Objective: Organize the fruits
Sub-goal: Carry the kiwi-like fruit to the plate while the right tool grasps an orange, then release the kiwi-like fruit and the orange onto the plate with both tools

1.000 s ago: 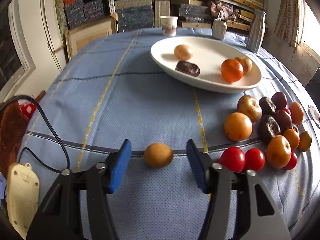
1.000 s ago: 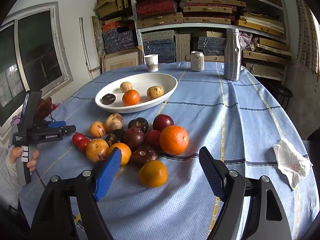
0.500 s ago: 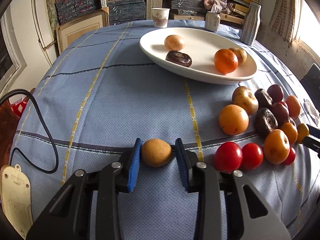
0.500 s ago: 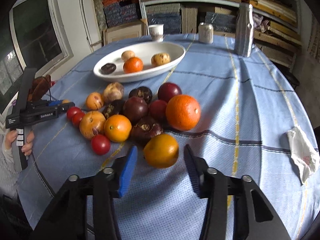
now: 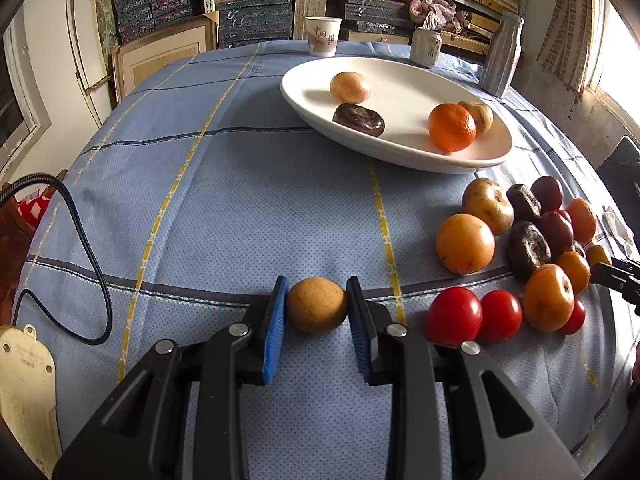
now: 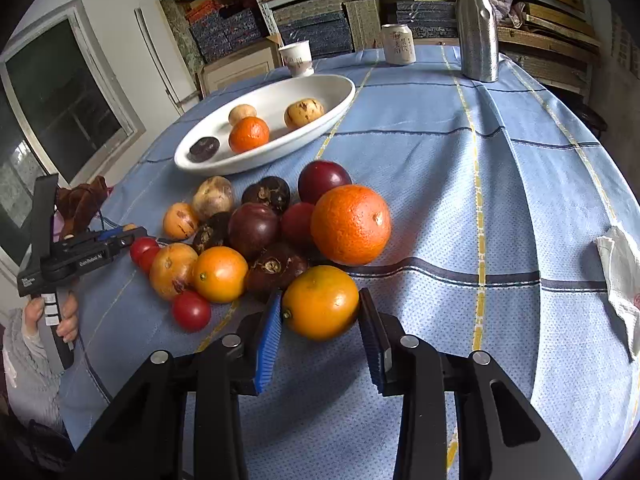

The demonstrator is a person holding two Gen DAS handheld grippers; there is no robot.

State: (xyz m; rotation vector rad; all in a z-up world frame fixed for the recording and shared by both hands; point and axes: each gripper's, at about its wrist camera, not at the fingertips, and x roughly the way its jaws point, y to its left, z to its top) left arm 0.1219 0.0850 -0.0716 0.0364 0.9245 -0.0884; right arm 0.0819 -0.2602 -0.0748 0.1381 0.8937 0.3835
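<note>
My left gripper (image 5: 317,306) is shut on a small brown round fruit (image 5: 317,305) that rests on the blue tablecloth. My right gripper (image 6: 319,309) is shut on a yellow-orange orange (image 6: 320,302) at the near edge of the fruit pile (image 6: 256,224). The pile holds oranges, dark purple fruits and red tomatoes; in the left wrist view it lies at the right (image 5: 520,248). A white oval bowl (image 5: 408,152) further back holds several fruits, among them an orange (image 5: 452,127); it also shows in the right wrist view (image 6: 320,120).
A paper cup (image 5: 323,36), a can (image 6: 397,44) and a metal bottle (image 6: 476,24) stand at the table's far edge. A white cloth (image 6: 618,276) lies at the right. A black cable (image 5: 84,240) and a beige device (image 5: 24,392) lie at the left.
Both grippers moved forward and closed: the left on the brown fruit, the right on the yellow-orange orange.
</note>
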